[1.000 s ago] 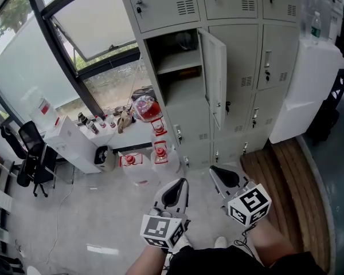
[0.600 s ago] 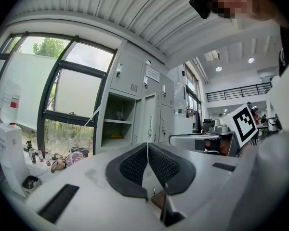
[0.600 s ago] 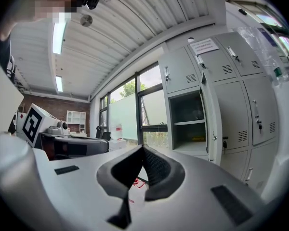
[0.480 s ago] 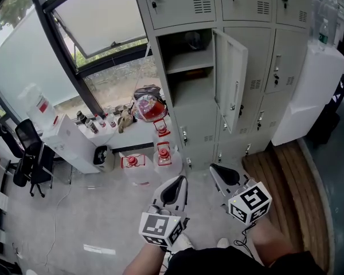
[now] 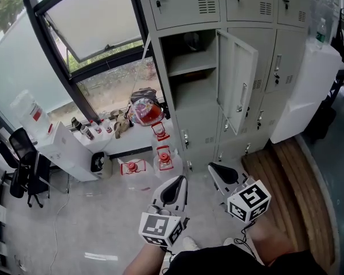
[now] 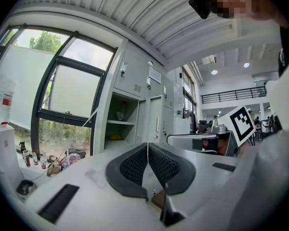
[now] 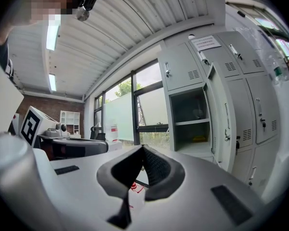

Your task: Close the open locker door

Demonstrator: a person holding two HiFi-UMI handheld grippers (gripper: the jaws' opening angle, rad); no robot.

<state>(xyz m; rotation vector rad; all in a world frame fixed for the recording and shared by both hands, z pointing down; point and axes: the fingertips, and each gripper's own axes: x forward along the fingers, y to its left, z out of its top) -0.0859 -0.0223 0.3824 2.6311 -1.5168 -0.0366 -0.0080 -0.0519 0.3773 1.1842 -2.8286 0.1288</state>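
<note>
Your left gripper has its jaws pressed together with nothing between them, and your right gripper is the same, closed tight and empty. You hold both low in front of you, side by side, pointing toward the bank of grey lockers. The locker door stands open, hinged on the right side of its compartment and swung out toward you. It is well apart from both grippers, and neither touches it. Inside the compartment a shelf crosses the upper part, and a small yellow thing lies below it. To the left of the lockers, under the window, water jugs with red caps stand on the floor.
</note>
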